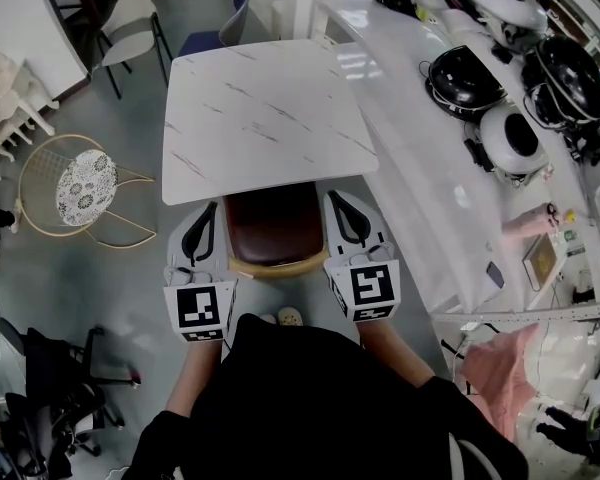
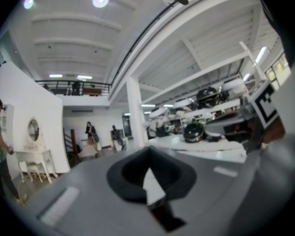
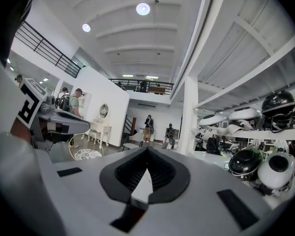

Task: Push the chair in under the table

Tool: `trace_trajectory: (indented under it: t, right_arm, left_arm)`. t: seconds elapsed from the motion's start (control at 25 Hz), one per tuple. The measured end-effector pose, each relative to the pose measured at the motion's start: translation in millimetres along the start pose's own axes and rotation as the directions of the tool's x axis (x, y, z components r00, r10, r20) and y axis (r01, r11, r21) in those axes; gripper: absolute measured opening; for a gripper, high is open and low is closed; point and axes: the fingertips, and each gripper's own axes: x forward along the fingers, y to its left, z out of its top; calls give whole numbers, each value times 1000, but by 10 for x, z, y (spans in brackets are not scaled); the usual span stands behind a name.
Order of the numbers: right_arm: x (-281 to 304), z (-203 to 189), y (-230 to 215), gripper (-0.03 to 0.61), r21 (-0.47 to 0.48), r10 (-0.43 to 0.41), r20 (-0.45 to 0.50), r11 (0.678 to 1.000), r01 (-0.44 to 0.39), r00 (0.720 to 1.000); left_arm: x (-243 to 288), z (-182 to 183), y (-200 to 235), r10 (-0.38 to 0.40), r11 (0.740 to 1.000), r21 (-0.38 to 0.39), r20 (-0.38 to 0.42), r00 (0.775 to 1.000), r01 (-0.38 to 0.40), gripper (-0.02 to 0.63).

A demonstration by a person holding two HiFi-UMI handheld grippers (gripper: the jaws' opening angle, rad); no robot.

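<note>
In the head view, the chair (image 1: pixel 275 226) is already mostly under the table (image 1: pixel 260 118). The left gripper (image 1: pixel 206 216) and right gripper (image 1: pixel 340 206) are just beside its seat. In the left gripper view the jaws are closed and empty. The right gripper view shows the same. I think only a small push is left.

The brown padded chair (image 1: pixel 275 226) runs under the white marble-patterned square table (image 1: pixel 260 118), hiding its front and legs. The person's hands sit hidden behind the left gripper (image 1: pixel 212 208) and right gripper (image 1: pixel 332 200). The left gripper view is blurred; its distant people (image 2: pixel 91 132) are too small to make out.
</note>
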Motion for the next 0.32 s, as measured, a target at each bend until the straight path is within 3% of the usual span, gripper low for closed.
trace_trajectory:
  t: [0.32]
  right_arm:
    - [10, 4, 20, 20, -1, 3, 5, 1000, -3, 1000]
  left_arm:
    - [-7, -54, 1, -5, 1000, -5, -12, 1000, 5, 8]
